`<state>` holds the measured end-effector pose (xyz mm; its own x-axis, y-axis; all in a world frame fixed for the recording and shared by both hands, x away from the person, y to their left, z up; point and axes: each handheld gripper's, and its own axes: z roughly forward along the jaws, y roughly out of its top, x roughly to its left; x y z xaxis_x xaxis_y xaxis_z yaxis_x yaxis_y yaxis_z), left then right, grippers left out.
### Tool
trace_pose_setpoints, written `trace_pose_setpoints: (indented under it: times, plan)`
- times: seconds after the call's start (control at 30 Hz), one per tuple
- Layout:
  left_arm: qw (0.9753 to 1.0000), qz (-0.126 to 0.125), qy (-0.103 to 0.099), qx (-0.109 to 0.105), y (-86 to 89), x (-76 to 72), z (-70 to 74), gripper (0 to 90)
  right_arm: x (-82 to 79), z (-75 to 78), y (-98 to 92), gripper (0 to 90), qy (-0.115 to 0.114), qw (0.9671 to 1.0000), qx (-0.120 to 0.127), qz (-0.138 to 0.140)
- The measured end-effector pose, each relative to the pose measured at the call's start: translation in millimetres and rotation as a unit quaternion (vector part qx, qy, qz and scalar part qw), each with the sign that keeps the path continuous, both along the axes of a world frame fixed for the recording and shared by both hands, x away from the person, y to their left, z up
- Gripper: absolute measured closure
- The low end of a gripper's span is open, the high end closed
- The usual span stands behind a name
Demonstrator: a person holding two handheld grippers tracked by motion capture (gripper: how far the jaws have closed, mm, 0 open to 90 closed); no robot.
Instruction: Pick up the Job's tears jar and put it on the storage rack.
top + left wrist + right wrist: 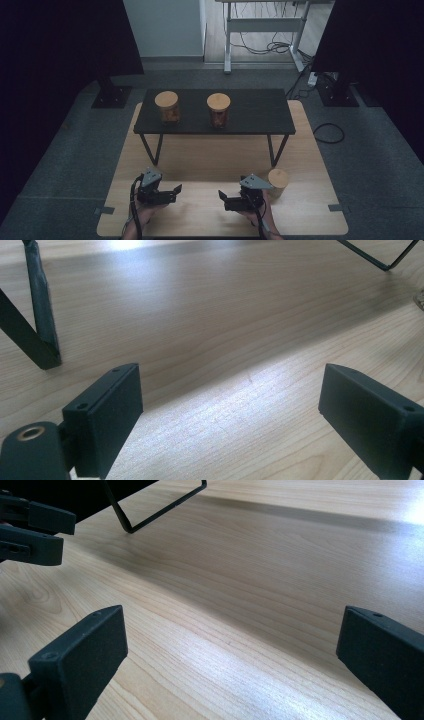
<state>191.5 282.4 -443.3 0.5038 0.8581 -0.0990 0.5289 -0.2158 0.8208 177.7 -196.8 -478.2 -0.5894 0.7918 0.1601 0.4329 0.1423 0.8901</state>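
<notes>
A: Which small round jar with the pale wooden lid [277, 183] is closest to a gripper?

B: The one on the light wooden tabletop [200, 167]. It stands upright, just beside the right gripper [223, 198], at about two o'clock from the hand.

A: Are the grippers holding anything?

B: No. The right gripper's jaws are wide apart and empty. The left gripper [176, 192] is the same, and it is well apart from that jar.

A: So which goes?

B: I think the right one. It points away, so it must turn first.
</notes>
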Motion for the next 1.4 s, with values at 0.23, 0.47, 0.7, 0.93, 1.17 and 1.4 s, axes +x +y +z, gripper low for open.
trace_pose_setpoints:
  times: [0.23, 0.47, 0.7, 0.93, 1.17, 1.4]
  plan:
    - [1.0, 0.0, 0.0, 0.0, 0.3, -0.1, 0.1, 10.1, -6.5, 3.7, -1.3, 0.0, -0.002, 1.0, -0.009, 0.0]
    - [1.0, -0.002, 0.0, 0.001, -1.0, -0.3, -0.3, 10.0, -12.6, 5.5, -7.8, 1.9, -0.013, 0.9982, -0.034, 0.047]
    - [1.0, -0.001, 0.001, 0.002, -1.3, -0.1, -0.5, 10.1, -22.7, 5.8, -25.6, 2.2, -0.023, 0.9981, -0.03, 0.05]
    - [1.0, -0.003, 0.002, 0.003, -2.5, 0.0, -0.5, 10.0, -31.0, 7.3, -43.6, 2.5, -0.028, 0.9979, -0.027, 0.052]
    - [1.0, -0.003, 0.001, 0.003, -2.8, -0.4, -0.2, 10.0, -42.0, 12.5, -64.0, 2.6, -0.037, 0.9974, -0.032, 0.053]
    - [1.0, -0.001, 0.0, 0.001, -2.6, -1.0, -0.1, 10.0, -48.6, 11.6, -80.1, 3.1, -0.035, 0.9978, -0.032, 0.046]
